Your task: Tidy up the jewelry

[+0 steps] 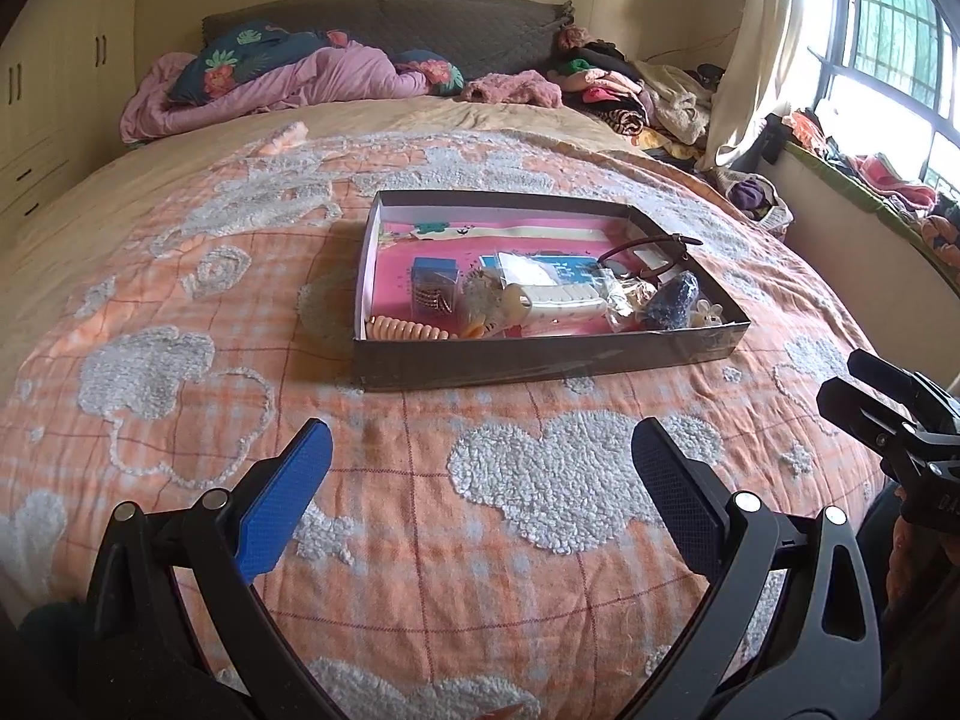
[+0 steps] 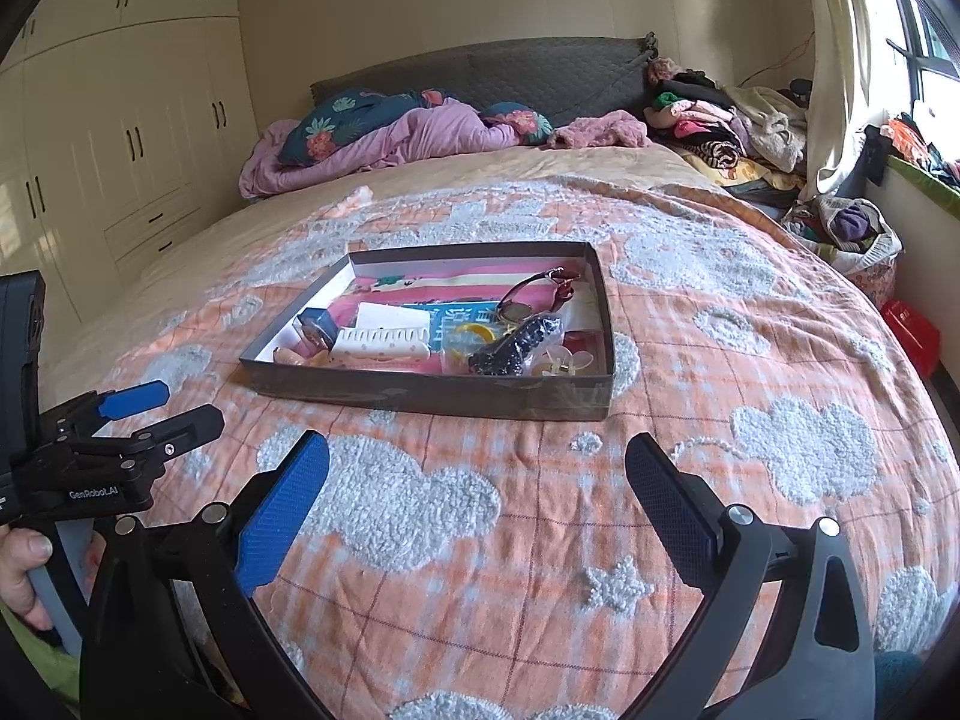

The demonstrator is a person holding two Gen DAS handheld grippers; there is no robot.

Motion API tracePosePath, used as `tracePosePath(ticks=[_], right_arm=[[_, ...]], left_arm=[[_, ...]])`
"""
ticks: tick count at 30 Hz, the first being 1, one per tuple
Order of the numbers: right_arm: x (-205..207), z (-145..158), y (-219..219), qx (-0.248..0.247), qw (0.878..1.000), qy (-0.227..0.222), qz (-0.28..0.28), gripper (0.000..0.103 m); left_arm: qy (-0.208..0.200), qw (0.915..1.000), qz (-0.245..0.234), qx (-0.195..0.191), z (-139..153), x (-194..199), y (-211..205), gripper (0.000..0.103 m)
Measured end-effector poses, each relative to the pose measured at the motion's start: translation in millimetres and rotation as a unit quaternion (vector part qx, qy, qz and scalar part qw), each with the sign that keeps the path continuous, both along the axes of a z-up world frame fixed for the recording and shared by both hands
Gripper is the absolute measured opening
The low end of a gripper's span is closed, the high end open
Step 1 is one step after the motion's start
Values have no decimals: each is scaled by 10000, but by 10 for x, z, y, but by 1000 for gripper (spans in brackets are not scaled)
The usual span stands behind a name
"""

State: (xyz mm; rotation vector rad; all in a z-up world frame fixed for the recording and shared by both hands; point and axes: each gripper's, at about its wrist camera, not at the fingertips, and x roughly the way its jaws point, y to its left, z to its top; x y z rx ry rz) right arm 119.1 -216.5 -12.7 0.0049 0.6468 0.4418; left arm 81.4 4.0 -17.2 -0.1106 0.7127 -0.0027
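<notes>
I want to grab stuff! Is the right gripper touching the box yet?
Apart. The right wrist view shows bedspread between the open right gripper and the box.

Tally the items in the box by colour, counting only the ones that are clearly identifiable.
Blue: 1, small blue cube box
White: 1, white plastic hair claw
Peach: 1, peach spiral hair tie
Dark navy: 1, dark beaded piece
Brown: 1, brown-framed sunglasses
Total: 5

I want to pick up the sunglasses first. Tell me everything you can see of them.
The sunglasses have a slim dark reddish frame and dark lenses. They sit in the far right part of the shallow tray on the bed, propped on the other items, one arm reaching toward the tray's far right corner. Whether they are folded is unclear. Both grippers are open, short of the tray; neither touches them.
</notes>
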Motion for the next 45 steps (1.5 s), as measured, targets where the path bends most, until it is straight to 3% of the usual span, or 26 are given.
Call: tracePosePath(ticks=[45], right_arm=[[-8,7,7,-5,10000,6,-10,99]], left_arm=[[23,9999,59,81,13,-25,23,93]])
